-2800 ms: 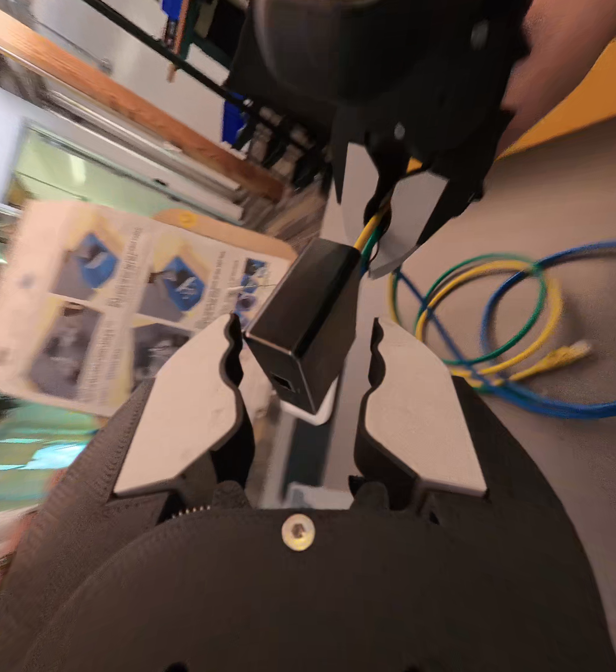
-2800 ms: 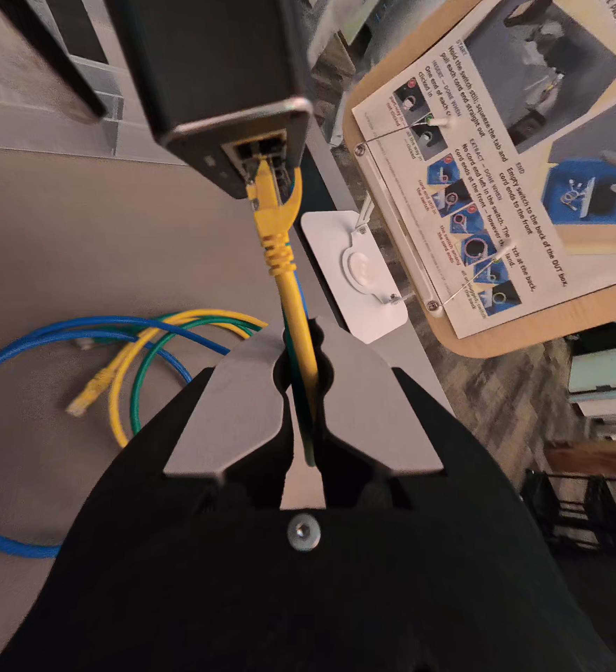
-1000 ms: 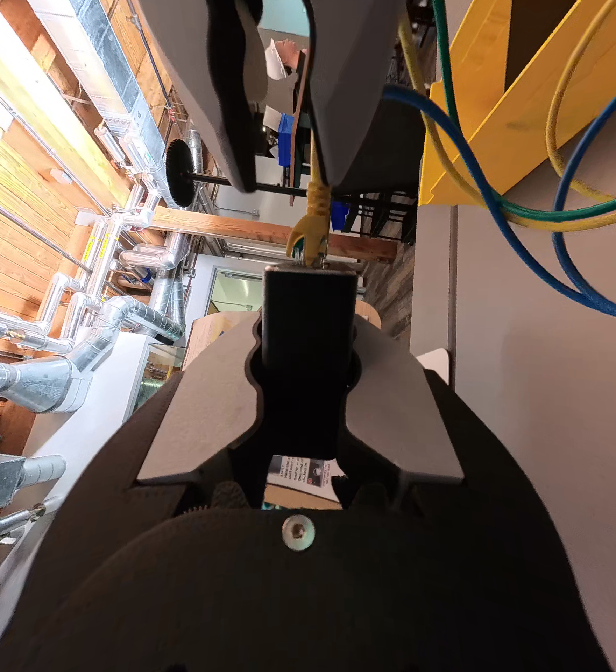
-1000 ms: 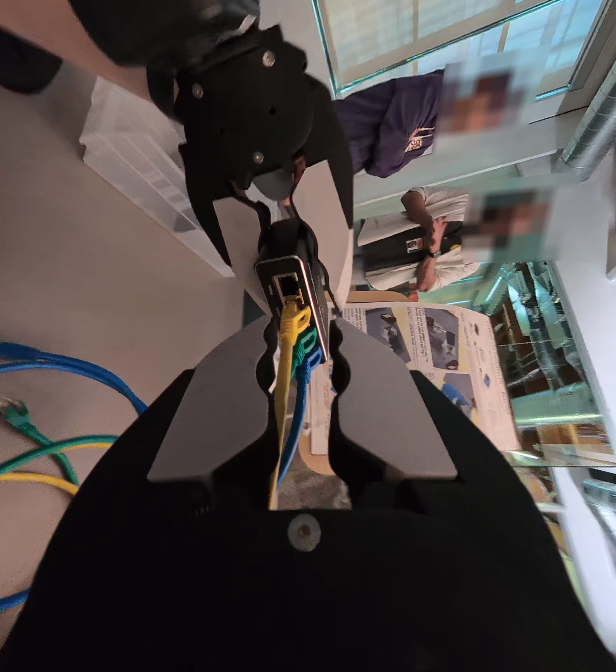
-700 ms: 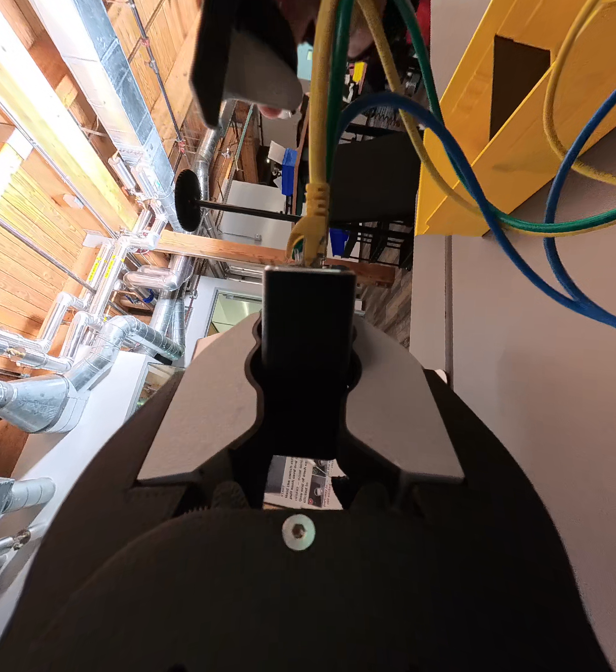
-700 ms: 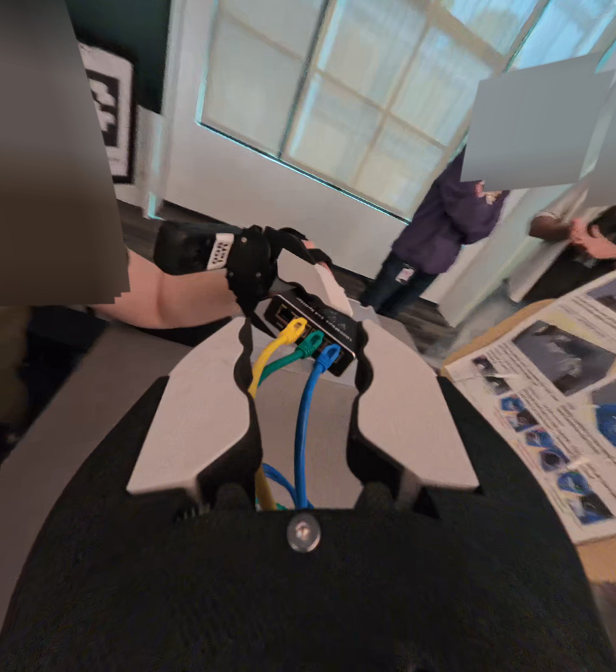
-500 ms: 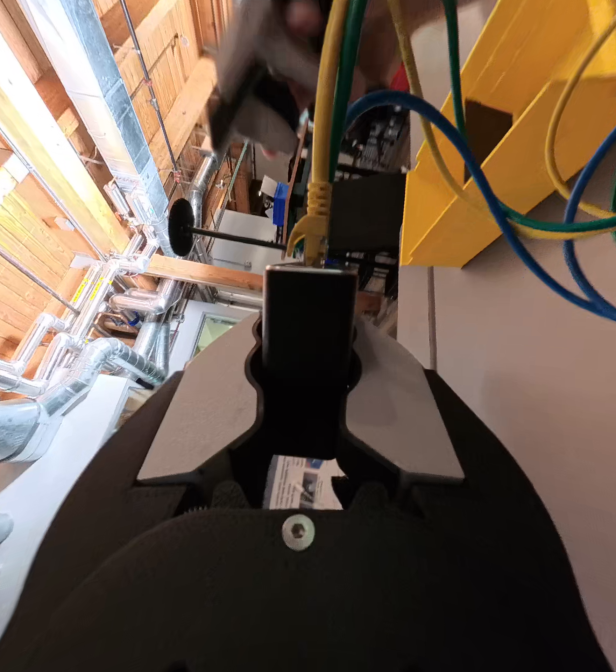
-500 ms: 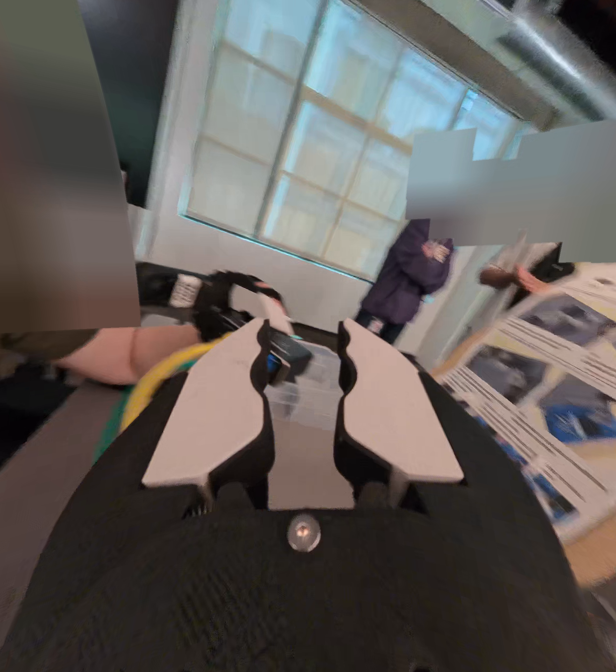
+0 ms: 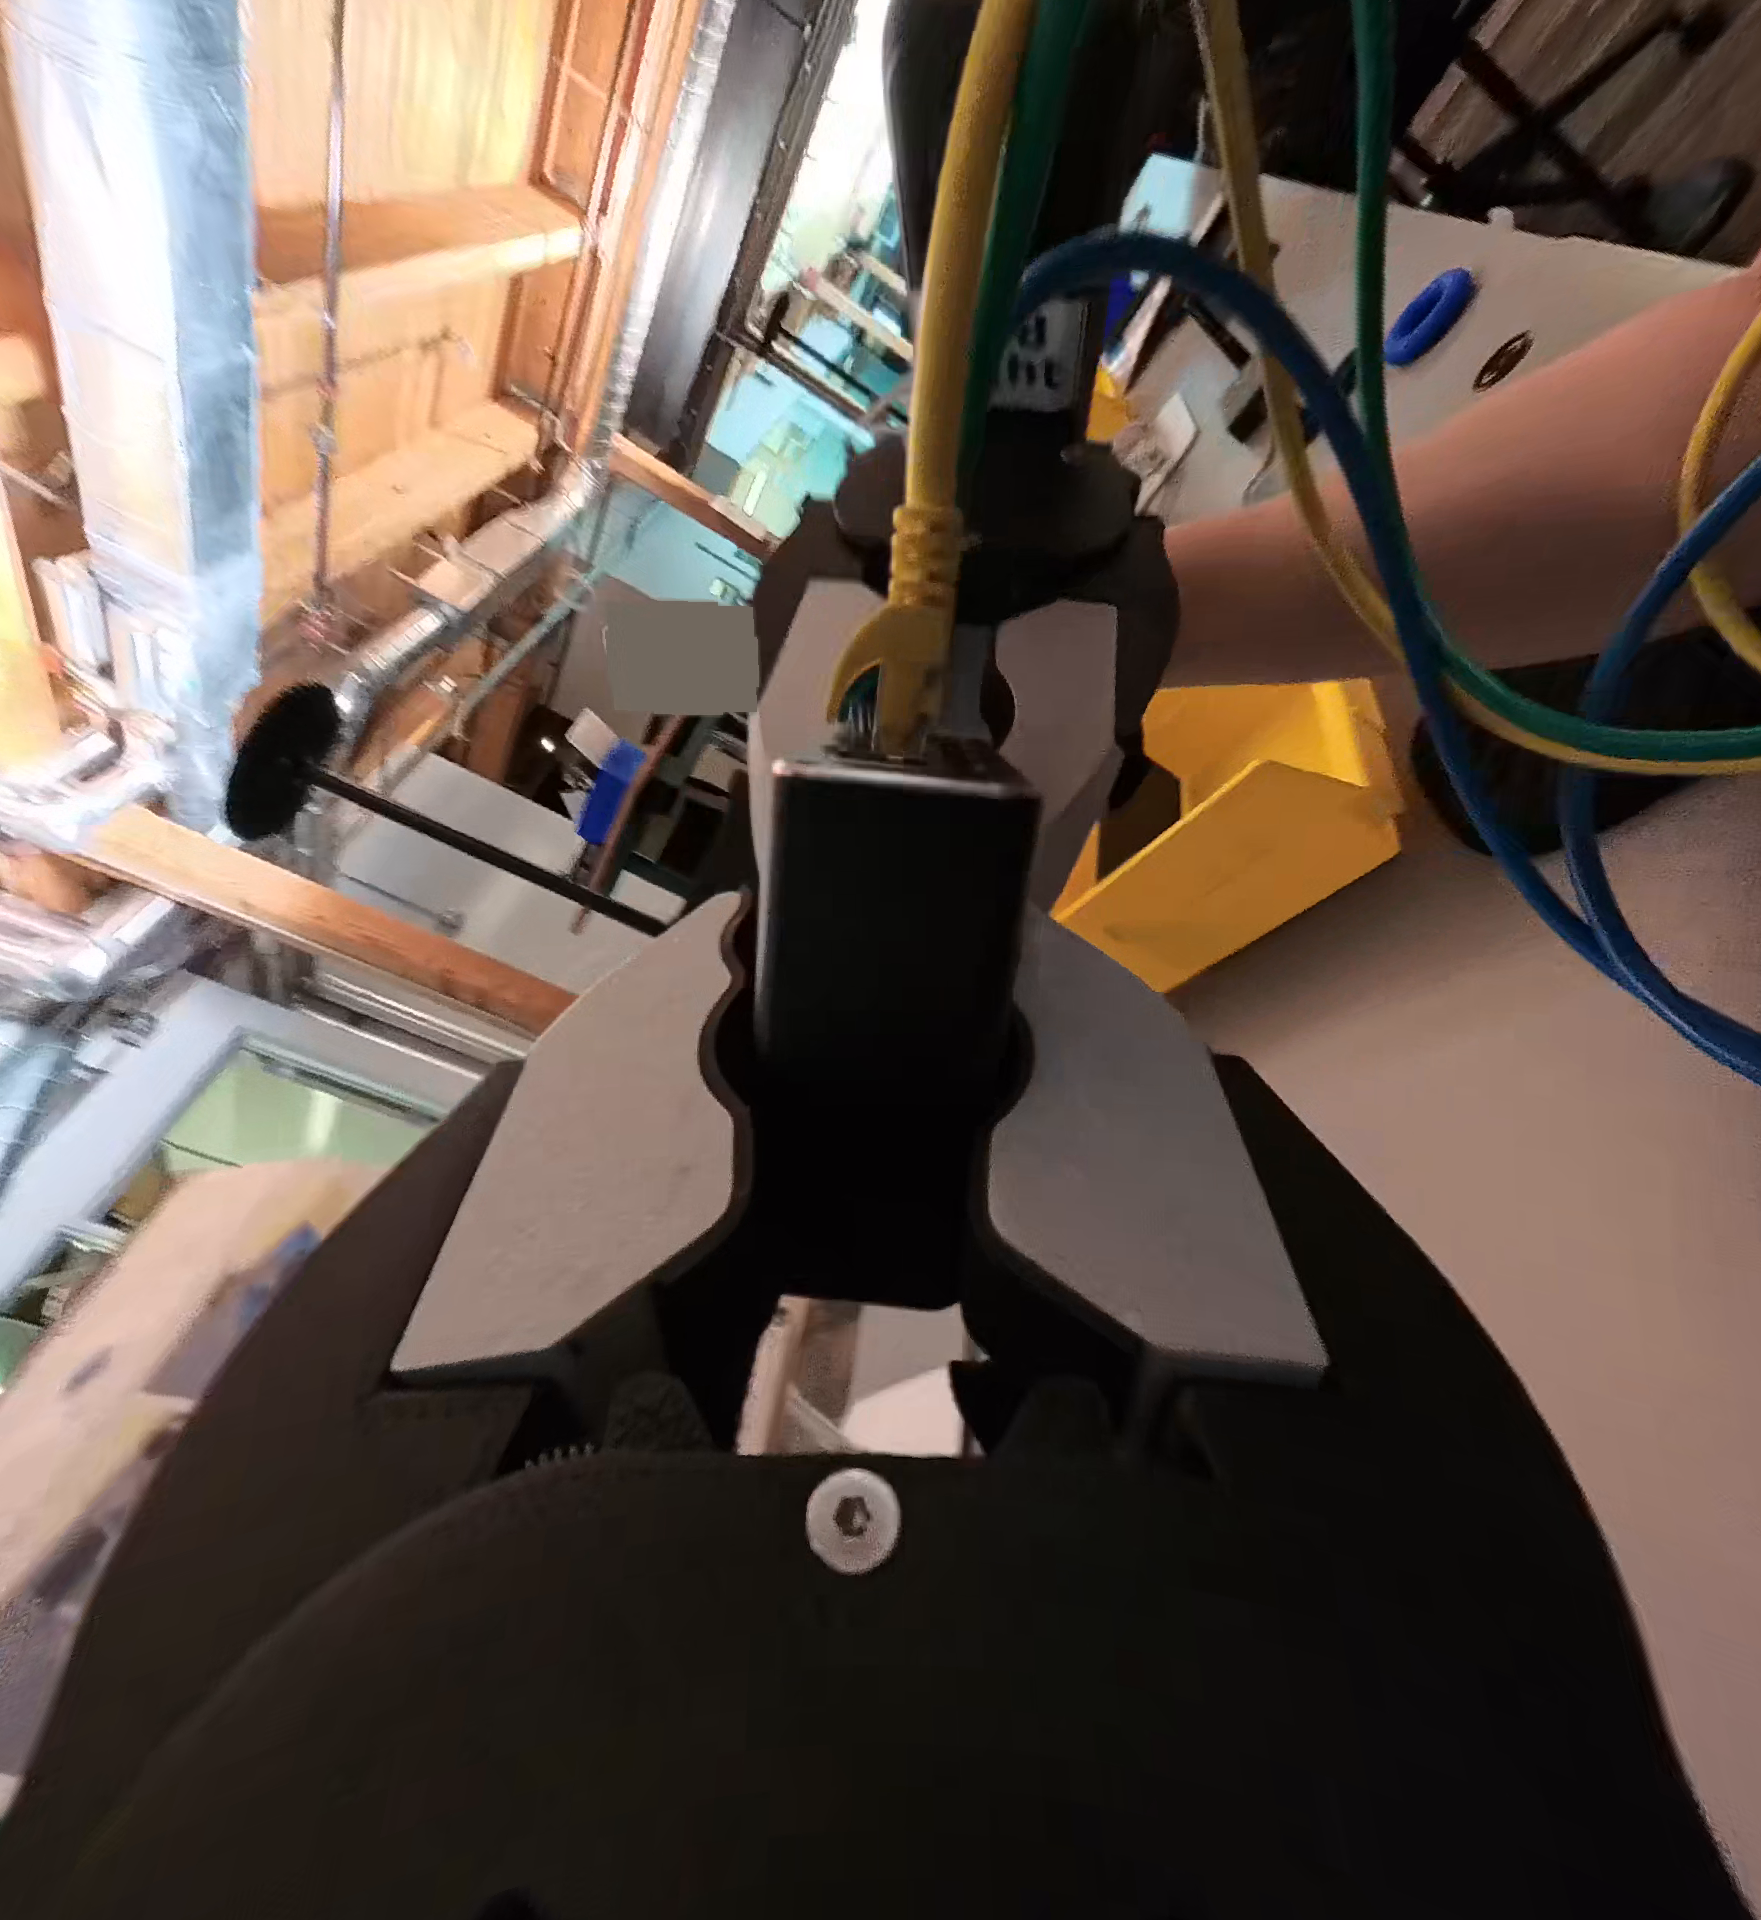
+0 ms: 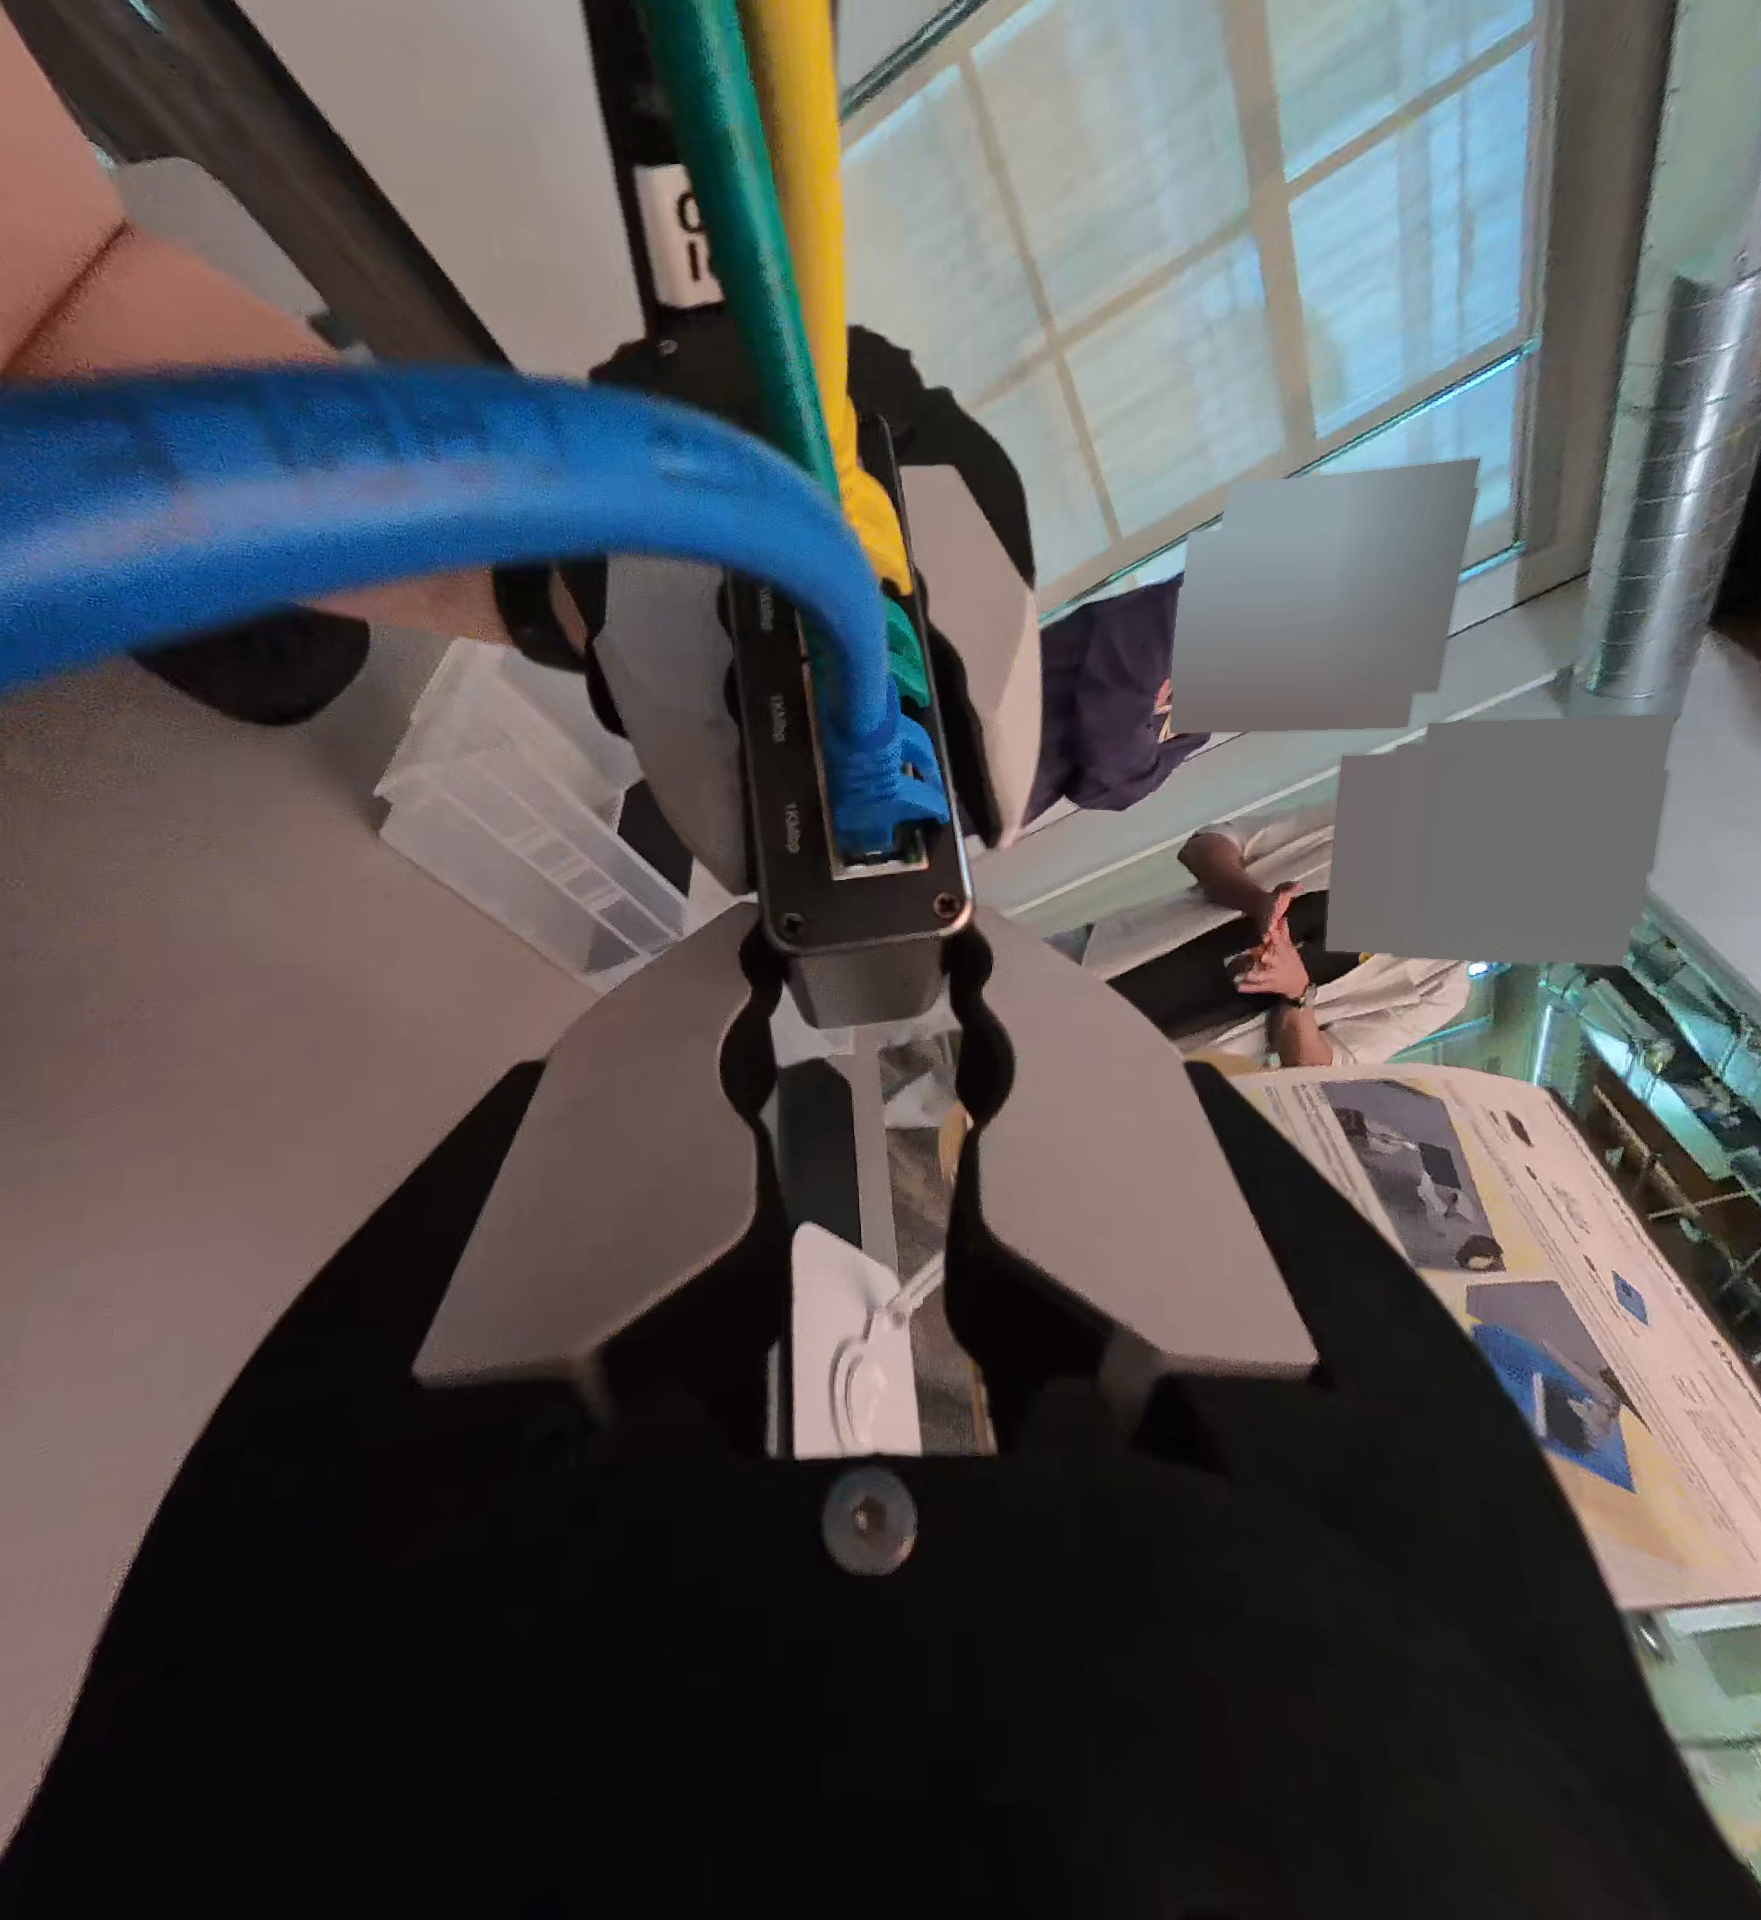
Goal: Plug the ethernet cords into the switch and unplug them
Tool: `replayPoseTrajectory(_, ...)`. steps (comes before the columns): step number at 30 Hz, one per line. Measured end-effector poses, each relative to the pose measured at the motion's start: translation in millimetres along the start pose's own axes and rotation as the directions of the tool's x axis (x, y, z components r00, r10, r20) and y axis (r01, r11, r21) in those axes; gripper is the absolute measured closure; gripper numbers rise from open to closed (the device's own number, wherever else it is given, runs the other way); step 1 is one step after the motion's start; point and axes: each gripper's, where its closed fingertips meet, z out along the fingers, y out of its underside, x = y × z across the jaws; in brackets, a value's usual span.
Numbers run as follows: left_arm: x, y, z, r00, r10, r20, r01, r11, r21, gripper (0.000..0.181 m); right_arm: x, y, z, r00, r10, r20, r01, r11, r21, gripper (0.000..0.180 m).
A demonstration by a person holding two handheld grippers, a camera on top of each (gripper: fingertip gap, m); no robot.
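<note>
switch (image 9: pixel 891 997) sat clamped in my left claw (image 9: pixel 881 1023), its long axis toward my right claw (image 10: pixel 860 982), empty and part open just below the blue plug (image 10: pixel 881 784).

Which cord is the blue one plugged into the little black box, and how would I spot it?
Find the black switch clamped in the left gripper. Three cords plug into its port side in a row. The blue cord sits at one end of that row and curves off sideways, while the green cord and yellow cord beside it run straight up.
</note>
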Motion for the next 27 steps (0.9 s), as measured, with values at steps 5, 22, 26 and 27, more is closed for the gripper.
replayPoseTrajectory(5,-4,15,-1,0.996,-0.09,-0.001,0.089,0.993,-0.074,0.139,9,17,-8,0.998,-0.054,-0.019,0.051,0.988,-0.143,0.148)
replayPoseTrajectory(22,3,34,-2,1.0,0.011,-0.014,-0.014,0.975,-0.221,0.148,-1,40,-8,0.996,0.065,0.062,-0.048,0.969,-0.243,0.147)
replayPoseTrajectory(26,5,41,3,0.998,0.062,-0.01,-0.062,0.963,-0.263,0.145,-4,43,-6,0.996,0.043,0.073,-0.022,0.963,-0.268,0.147)
replayPoseTrajectory(27,5,41,4,0.997,0.073,-0.006,-0.072,0.962,-0.264,0.145,-3,44,-6,0.997,0.042,0.072,-0.021,0.964,-0.266,0.147)
